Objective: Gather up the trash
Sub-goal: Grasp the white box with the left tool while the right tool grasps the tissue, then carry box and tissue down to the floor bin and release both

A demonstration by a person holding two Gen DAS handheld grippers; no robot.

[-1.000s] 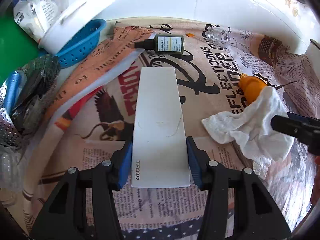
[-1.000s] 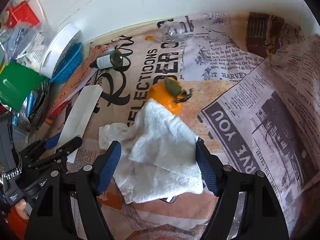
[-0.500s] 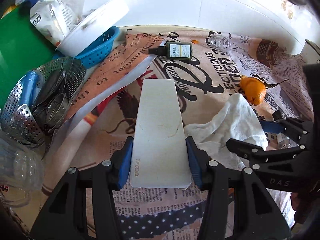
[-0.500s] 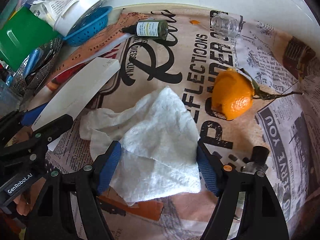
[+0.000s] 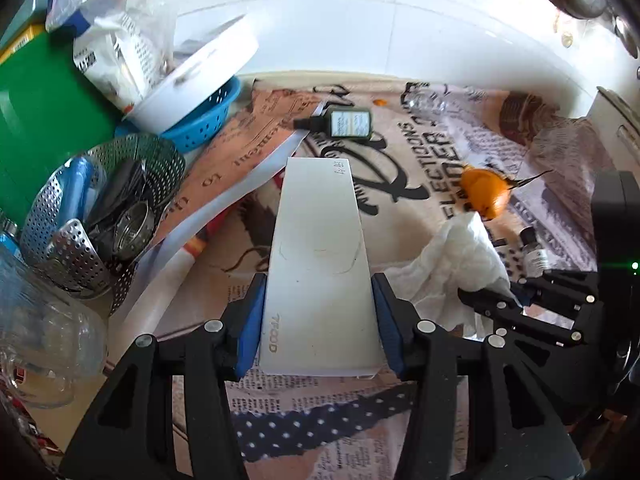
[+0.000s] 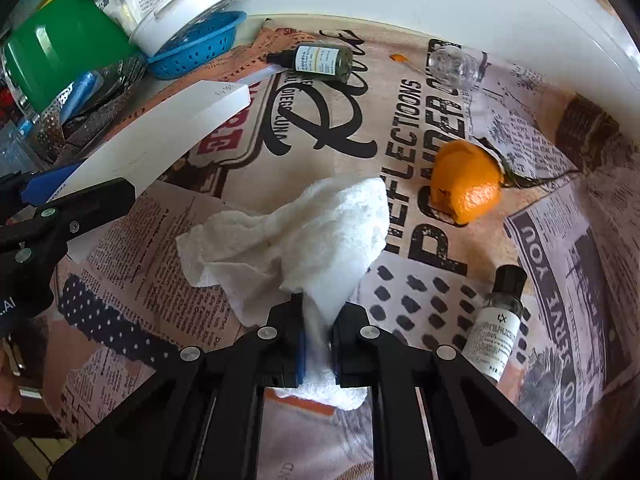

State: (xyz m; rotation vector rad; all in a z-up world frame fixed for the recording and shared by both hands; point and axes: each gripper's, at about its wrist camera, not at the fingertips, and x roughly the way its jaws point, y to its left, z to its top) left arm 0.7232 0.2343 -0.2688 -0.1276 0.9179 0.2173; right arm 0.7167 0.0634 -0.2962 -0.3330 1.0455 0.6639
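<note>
My left gripper [image 5: 318, 320] is shut on a long white flat box [image 5: 318, 264] and holds it off the newspaper-covered table. That same white box [image 6: 160, 140] juts in from the left of the right wrist view. My right gripper [image 6: 318, 344] is shut on a crumpled white paper towel [image 6: 304, 236], pinching its near end; the rest of it drapes on the table. From the left wrist view the paper towel [image 5: 448, 268] bunches up under the right gripper [image 5: 492, 300]. An orange peel with a stem [image 6: 466, 182] lies beyond the towel.
A dark dropper bottle [image 6: 320, 62] and a clear jar [image 6: 454, 66] lie near the white wall. A small white-labelled bottle [image 6: 498, 324] lies right of my right gripper. At left stand a blue basket [image 5: 204, 122], a metal steamer [image 5: 100, 208], a green box and a glass mug [image 5: 44, 352].
My right gripper's jaws closed from wide open onto the paper towel, bunching it up. My left gripper rose with the white box, showing more of the clutter at left.
</note>
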